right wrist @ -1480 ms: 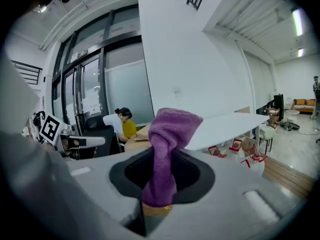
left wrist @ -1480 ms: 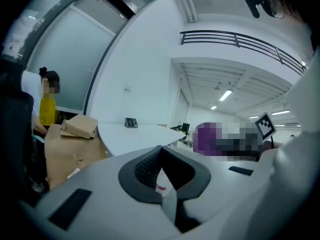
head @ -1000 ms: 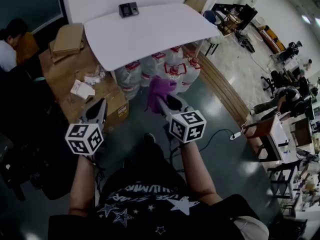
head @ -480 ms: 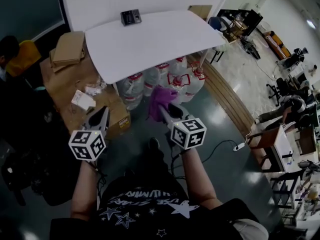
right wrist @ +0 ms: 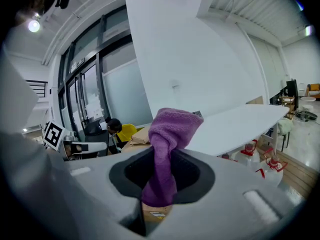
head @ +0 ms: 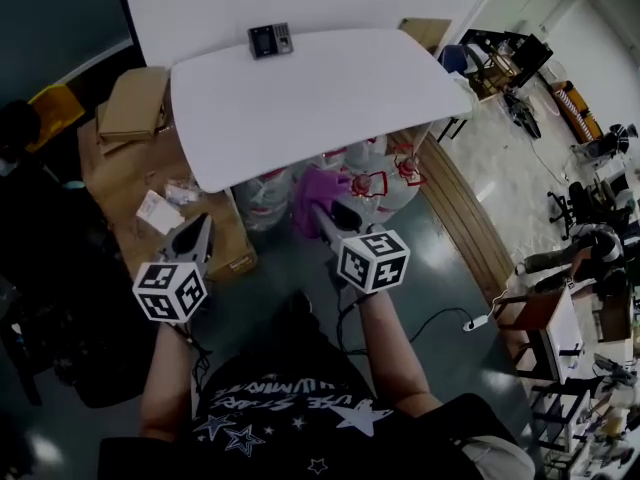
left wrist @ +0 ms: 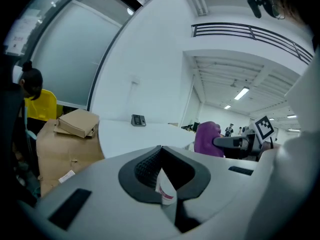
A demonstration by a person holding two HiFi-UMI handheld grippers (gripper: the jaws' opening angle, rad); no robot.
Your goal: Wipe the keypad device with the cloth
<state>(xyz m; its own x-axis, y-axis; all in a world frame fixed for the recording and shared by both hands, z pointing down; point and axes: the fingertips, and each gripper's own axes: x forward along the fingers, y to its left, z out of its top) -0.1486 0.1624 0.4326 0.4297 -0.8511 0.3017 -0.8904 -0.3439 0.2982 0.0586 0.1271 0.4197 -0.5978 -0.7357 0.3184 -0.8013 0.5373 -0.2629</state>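
The dark keypad device (head: 270, 40) sits at the far edge of the white table (head: 320, 98), well ahead of both grippers; the left gripper view shows the keypad device (left wrist: 138, 120) small and distant. My right gripper (head: 318, 206) is shut on a purple cloth (head: 318, 190), which bunches up out of its jaws as the cloth (right wrist: 167, 144). It hovers in front of the table's near edge, above the floor. My left gripper (head: 196, 234) is shut with nothing in it, off to the left over the cardboard boxes. In the left gripper view the right gripper's cloth (left wrist: 207, 139) shows at the right.
Several water jugs (head: 370, 178) stand under the table's near edge. Cardboard boxes (head: 135, 103) are stacked to the left, with papers (head: 160, 208) on them. A person in yellow (left wrist: 35, 101) sits beyond the boxes. A cable and power strip (head: 475, 318) lie on the floor at right.
The table and keypad device have come closer and shifted right in the head view as the person steps forward. Both grippers keep their pose; the cloth stays in the right gripper.
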